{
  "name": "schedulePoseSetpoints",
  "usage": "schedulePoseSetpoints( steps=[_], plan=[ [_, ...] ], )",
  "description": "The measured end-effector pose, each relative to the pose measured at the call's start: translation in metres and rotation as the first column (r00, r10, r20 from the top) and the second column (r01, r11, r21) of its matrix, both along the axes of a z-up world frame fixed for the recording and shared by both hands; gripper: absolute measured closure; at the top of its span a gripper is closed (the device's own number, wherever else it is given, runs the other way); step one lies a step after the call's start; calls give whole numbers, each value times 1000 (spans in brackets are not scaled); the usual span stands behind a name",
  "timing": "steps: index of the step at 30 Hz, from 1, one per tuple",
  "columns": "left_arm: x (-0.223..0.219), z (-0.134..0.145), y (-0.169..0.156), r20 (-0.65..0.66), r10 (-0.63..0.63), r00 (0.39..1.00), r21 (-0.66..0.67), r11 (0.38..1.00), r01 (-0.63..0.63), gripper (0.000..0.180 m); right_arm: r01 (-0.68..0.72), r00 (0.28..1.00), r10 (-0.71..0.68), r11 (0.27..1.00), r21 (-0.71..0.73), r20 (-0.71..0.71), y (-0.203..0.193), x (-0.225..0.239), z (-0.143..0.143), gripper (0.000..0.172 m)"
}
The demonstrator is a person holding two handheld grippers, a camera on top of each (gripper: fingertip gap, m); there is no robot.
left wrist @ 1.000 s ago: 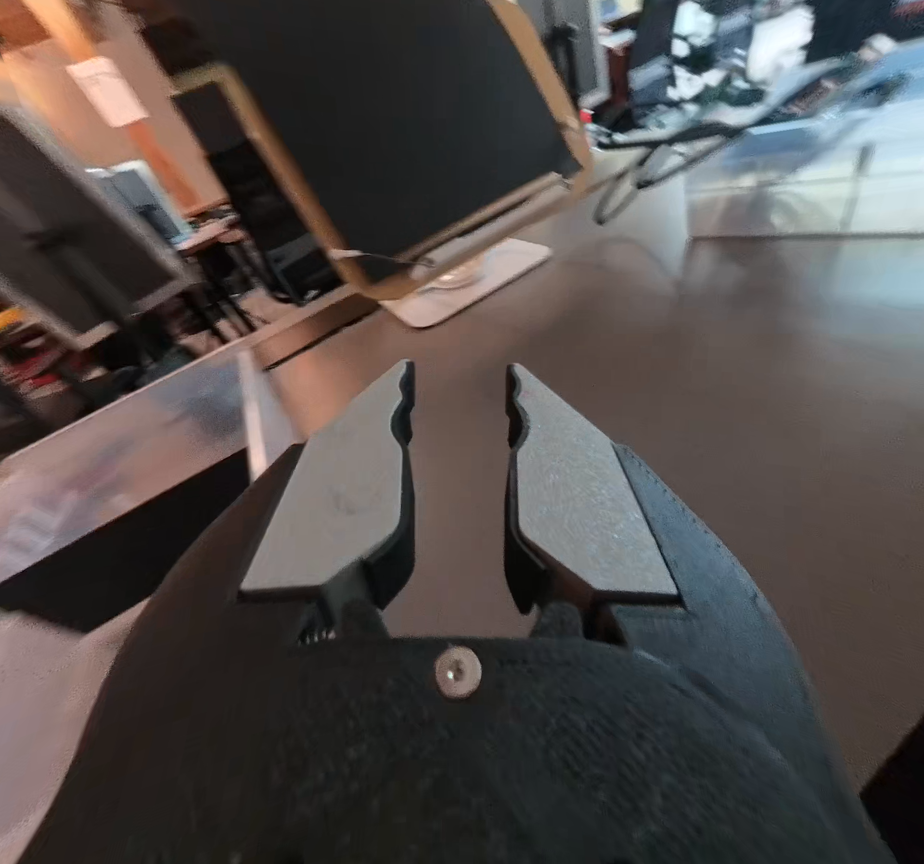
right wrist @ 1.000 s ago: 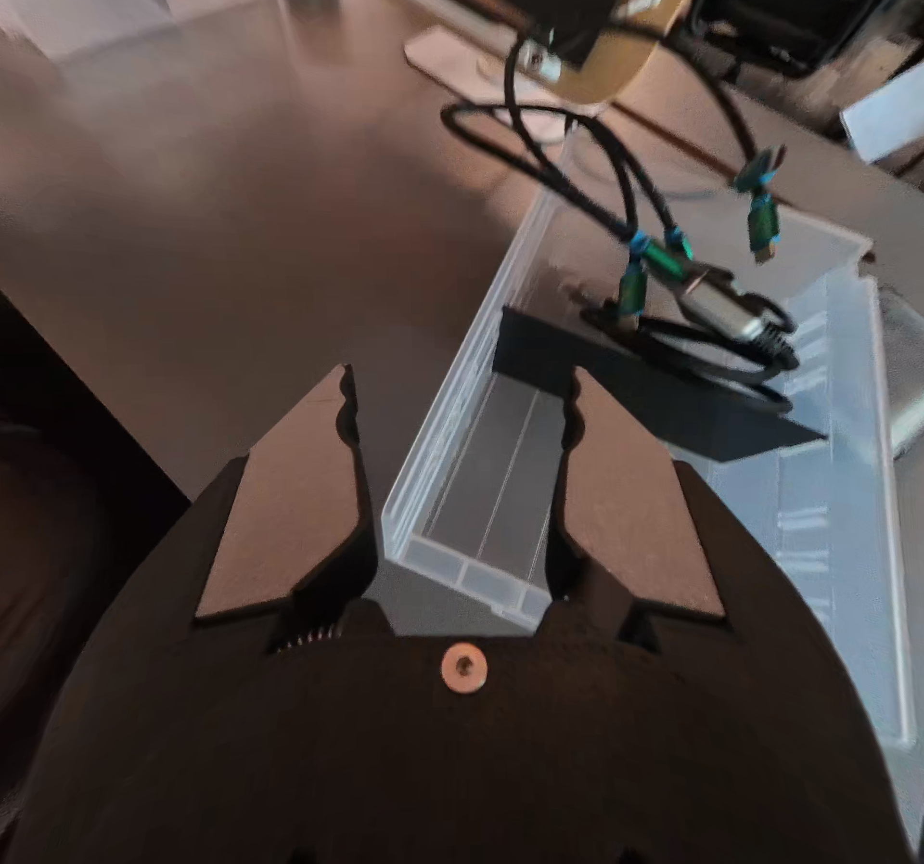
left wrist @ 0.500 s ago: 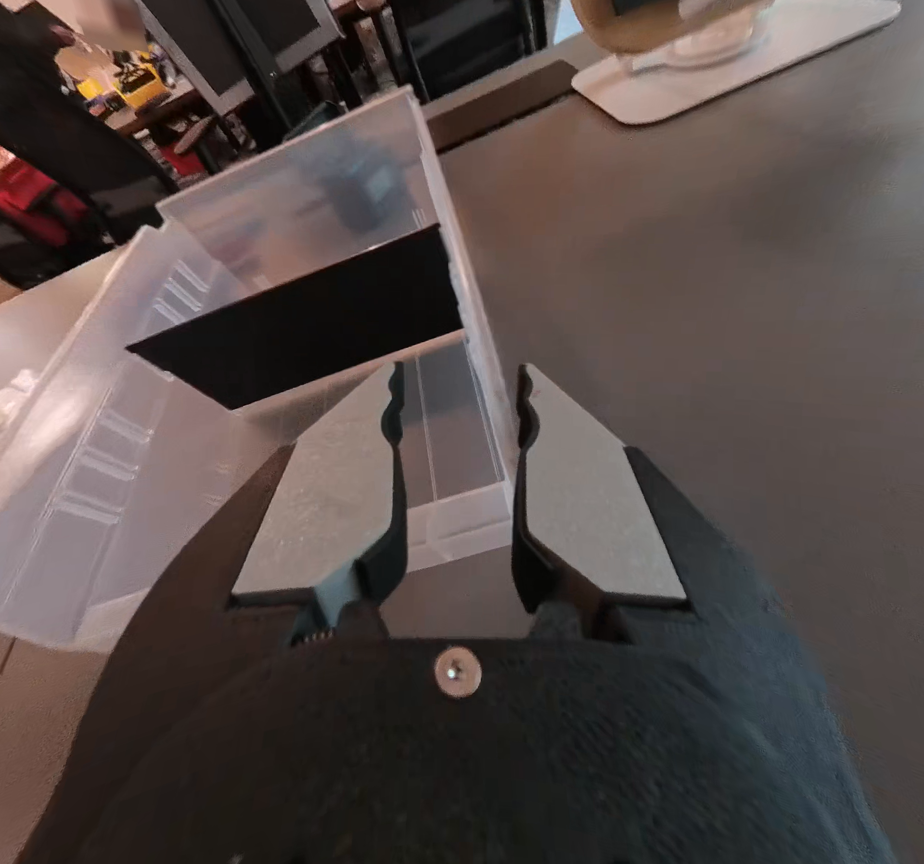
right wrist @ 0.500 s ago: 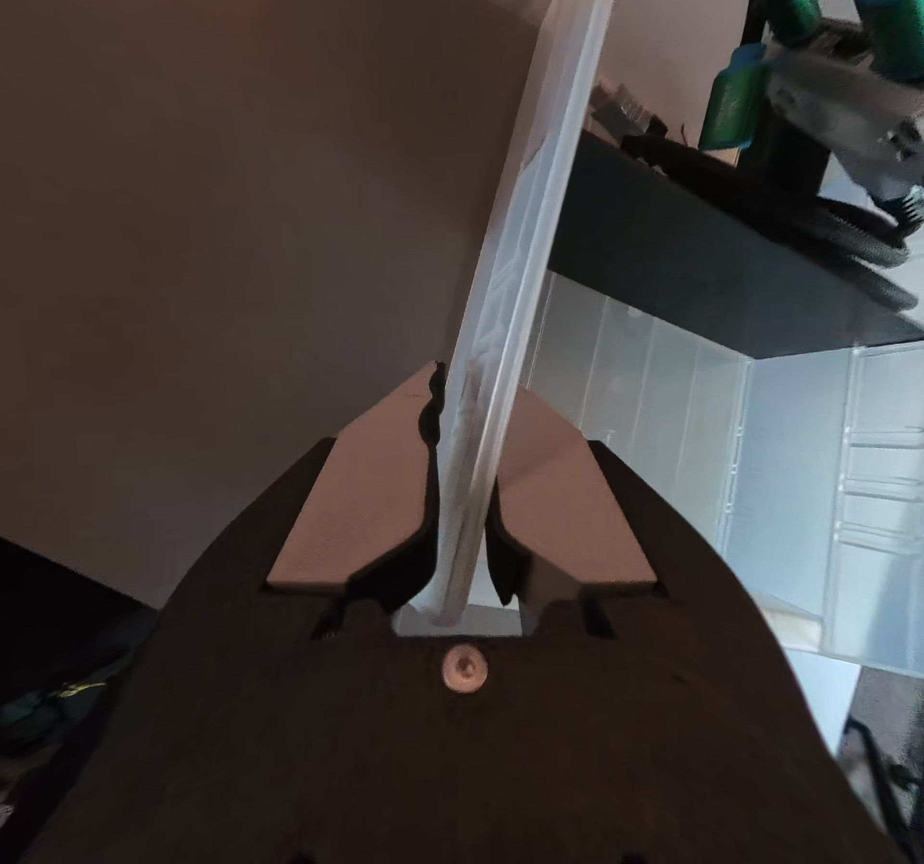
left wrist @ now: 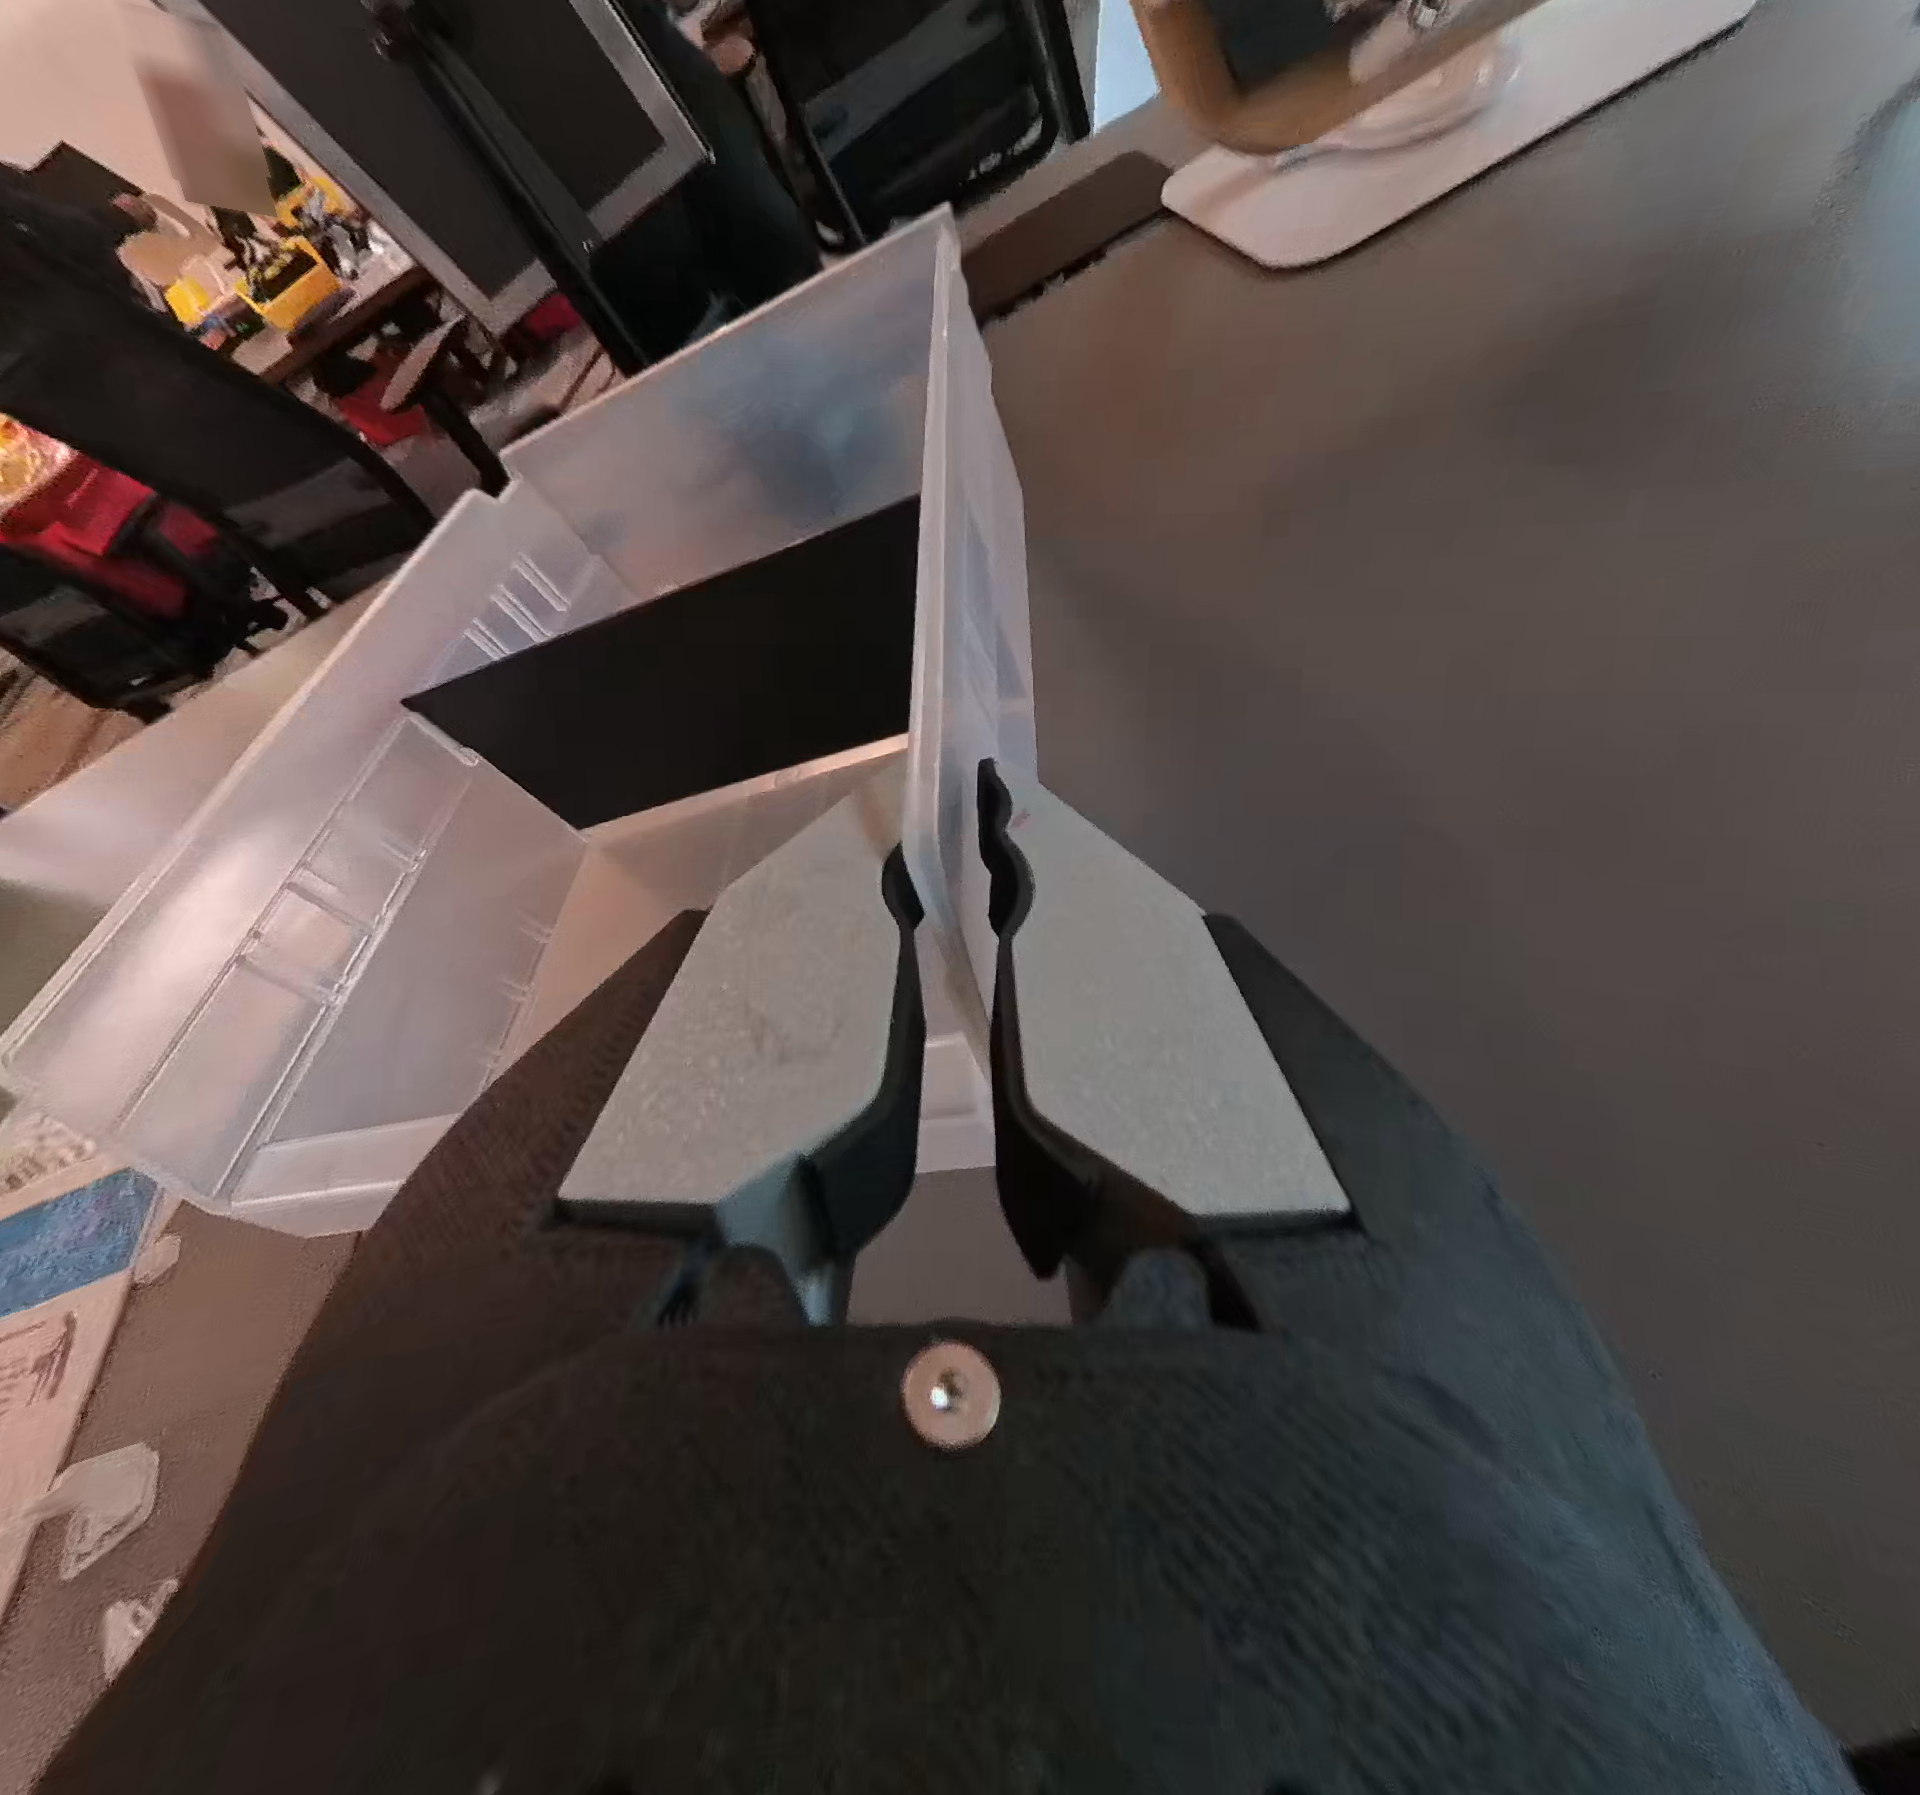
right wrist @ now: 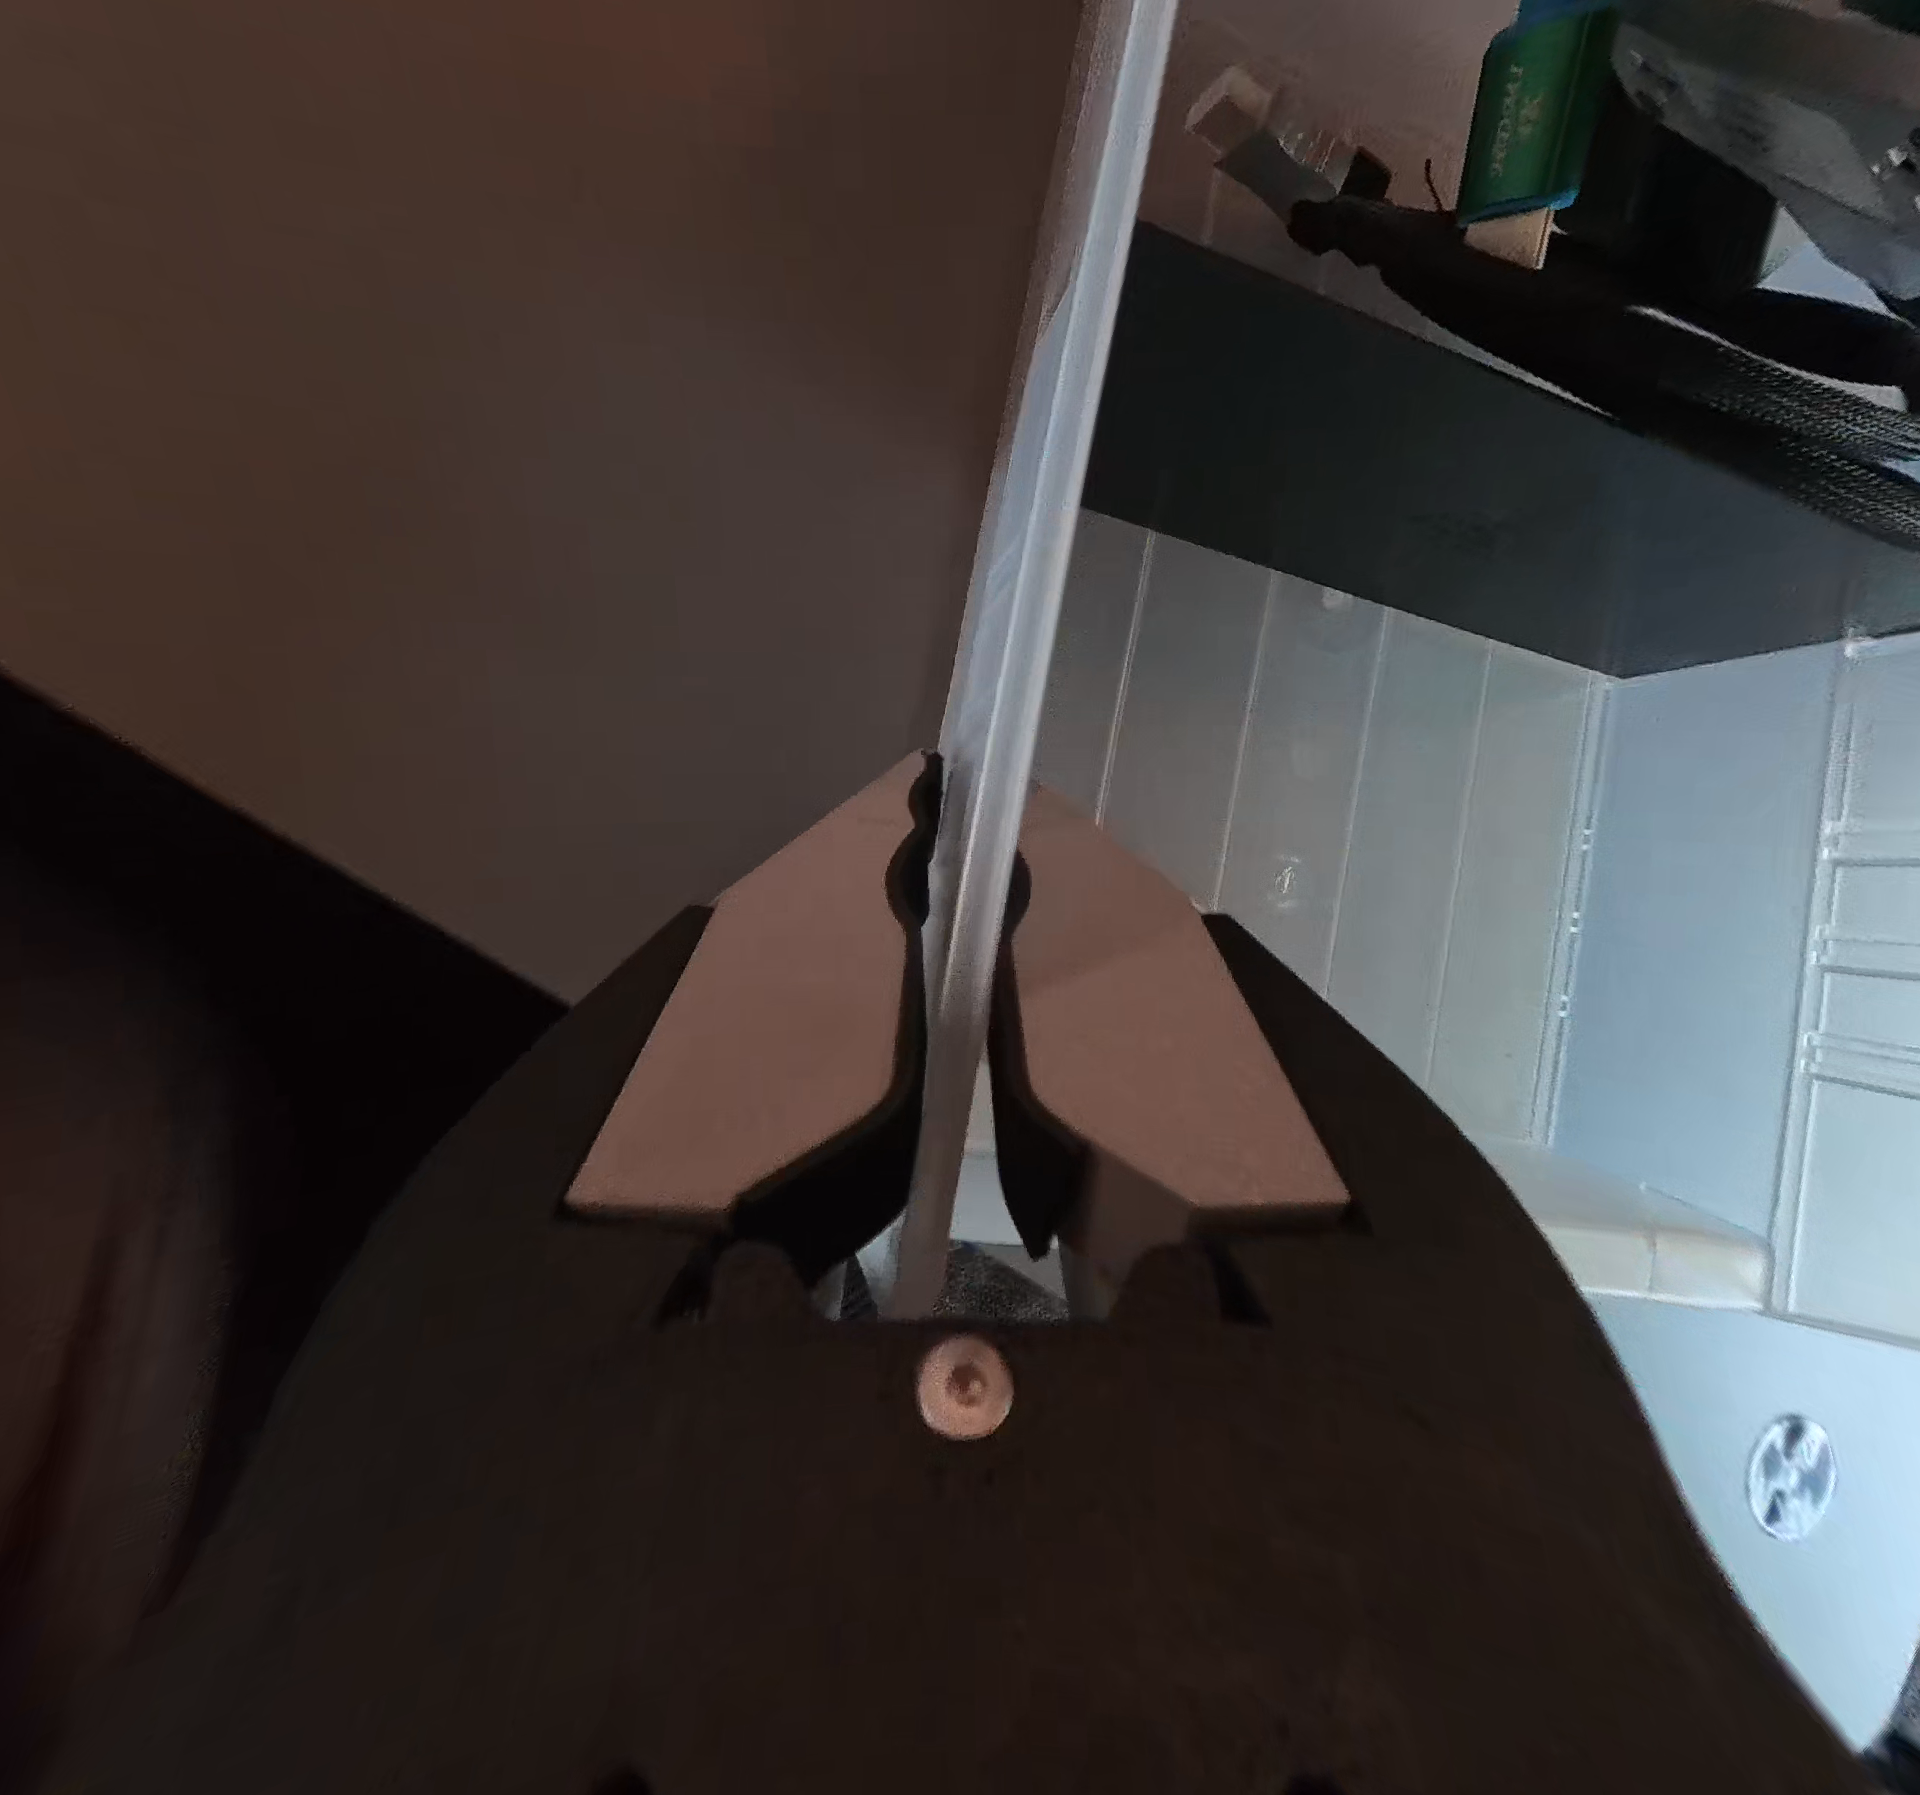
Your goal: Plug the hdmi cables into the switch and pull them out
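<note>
HDMI cables: seen in the right wrist view only, at the upper right of the frame; a green plug (right wrist: 1527, 114) with a blue collar and black braided cable (right wrist: 1787, 415) lie on a black insert (right wrist: 1403, 457) inside a clear plastic bin (right wrist: 1455, 862), well beyond the fingertips and to their right.
Switch: a grey metal body (right wrist: 1756, 83) at the upper right edge, touching the green plug; partly cut off by the frame.
Right gripper (right wrist: 971, 831): nearly closed, both pads pressed on the thin side wall (right wrist: 1049, 519) of the bin, which runs up from between the fingers toward the top centre.
Left gripper (left wrist: 951, 872): nearly closed, pinching a clear bin wall (left wrist: 966, 550) edge-on at frame centre; the black insert (left wrist: 675, 675) lies left of that wall.
Pose: each gripper points along the wall it clamps, angled down at the grey-brown table (left wrist: 1455, 602).
Background: a monitor stand (left wrist: 1455, 135) at the upper right of the left wrist view.
</note>
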State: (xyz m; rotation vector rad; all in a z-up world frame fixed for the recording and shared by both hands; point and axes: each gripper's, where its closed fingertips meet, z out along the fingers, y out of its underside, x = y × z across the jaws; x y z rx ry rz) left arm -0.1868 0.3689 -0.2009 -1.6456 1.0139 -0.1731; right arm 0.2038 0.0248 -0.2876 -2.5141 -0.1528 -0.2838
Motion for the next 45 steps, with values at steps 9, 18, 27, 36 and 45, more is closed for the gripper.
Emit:
schedulePoseSetpoints(
  steps=[9,18,27,36,45],
  plan=[
    [-18,75,-23,123,-5,992,156,988,-15,177,-249,968,248,968,-13,-22,48,-116,0,163],
    [-24,125,-59,215,-38,976,319,947,-34,176,-560,826,563,820,117,8,186,-300,6,118],
    [-29,139,-77,242,-76,967,368,930,-19,177,-570,743,662,702,428,-97,171,-324,93,100],
    [71,136,-155,154,-364,919,400,873,279,177,-454,856,517,768,452,-18,113,-181,150,110],
    [220,94,-269,-19,-646,763,377,703,604,176,-195,962,269,799,569,-49,41,-43,206,114]
  ],
)
